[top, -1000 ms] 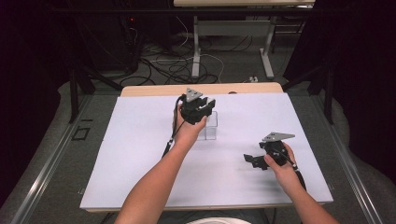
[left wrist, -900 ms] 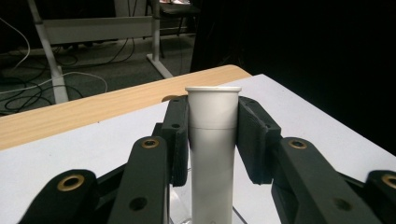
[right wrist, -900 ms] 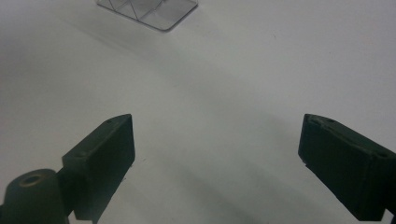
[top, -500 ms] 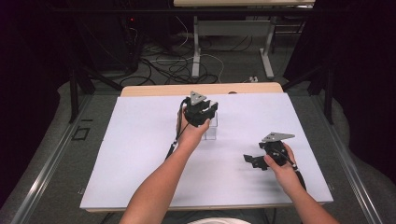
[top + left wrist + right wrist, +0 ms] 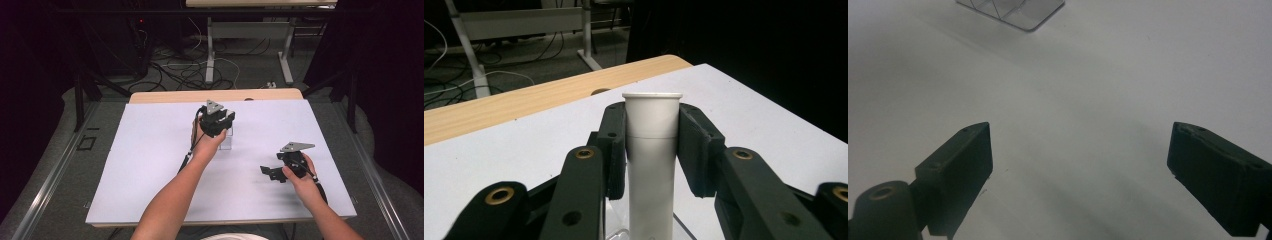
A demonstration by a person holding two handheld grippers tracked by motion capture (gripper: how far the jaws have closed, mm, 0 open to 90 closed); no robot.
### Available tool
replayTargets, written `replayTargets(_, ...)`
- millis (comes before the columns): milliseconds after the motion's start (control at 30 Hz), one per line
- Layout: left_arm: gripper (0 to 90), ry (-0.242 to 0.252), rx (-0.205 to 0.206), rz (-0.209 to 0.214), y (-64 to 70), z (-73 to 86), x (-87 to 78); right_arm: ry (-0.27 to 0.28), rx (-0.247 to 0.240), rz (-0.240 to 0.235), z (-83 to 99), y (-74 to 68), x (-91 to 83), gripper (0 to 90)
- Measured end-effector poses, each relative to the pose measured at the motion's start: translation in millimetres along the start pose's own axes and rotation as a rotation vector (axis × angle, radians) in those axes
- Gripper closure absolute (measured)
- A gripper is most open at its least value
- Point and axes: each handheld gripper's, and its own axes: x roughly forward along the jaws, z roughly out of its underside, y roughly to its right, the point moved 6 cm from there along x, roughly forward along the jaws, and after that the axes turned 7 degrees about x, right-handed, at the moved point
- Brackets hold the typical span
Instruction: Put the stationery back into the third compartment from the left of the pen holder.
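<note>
Left gripper (image 5: pixel 651 145): its two black jaws stand on either side of a white tube (image 5: pixel 651 165), and both pads press against the tube's upper part, just under its rim; the grip is closed on the tube.
Left gripper, high view (image 5: pixel 216 121): it sits at the far middle of the white table cover, the grey three-cornered plate on top, with the person's left hand (image 5: pixel 207 142) wrapped around it from behind.
White tube: upright, with an open, slightly flared rim at the top and a faint seam a little below it; its lower end goes down into a clear plastic holder (image 5: pixel 616 231) whose edges show at the bottom of the left gripper view.
Clear plastic holder, high view (image 5: pixel 227 142): it stands on the white cover directly under and just in front of the left gripper.
Right gripper (image 5: pixel 270 172): low over the near right part of the cover, well apart from the holder, held in the right hand (image 5: pixel 300 172).
Right gripper's jaws: spread wide in its own view (image 5: pixel 1078 175), with bare white cover between them.
Right gripper view, far edge: a corner of the clear holder (image 5: pixel 1013 10) shows at the top.
Table cover (image 5: pixel 145 165): a white sheet lying over a wooden tabletop (image 5: pixel 170 96), whose edge shows along the far side.
</note>
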Motion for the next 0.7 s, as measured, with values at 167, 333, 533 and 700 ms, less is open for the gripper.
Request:
replayTargets(167,67.2,-0.001,0.002,-0.003,-0.5,0.3,0.1,0.0,-0.008,-0.002,-0.1,0.1,0.3,10.7)
replayTargets(333,67.1,-0.006,-0.009,0.0,-1.2,0.1,-1.5,0.001,-0.007,-0.003,-0.1,0.1,0.3,10.8)
replayTargets(533,65.8,-0.006,-0.025,0.008,-1.5,-0.8,-3.1,-0.002,-0.019,0.001,0.0,0.4,0.9,11.0)
replayTargets(700,53.6,-0.014,-0.011,-0.008,-3.0,-1.8,-7.5,-0.008,-0.013,0.0,0.3,0.5,0.5,10.9)
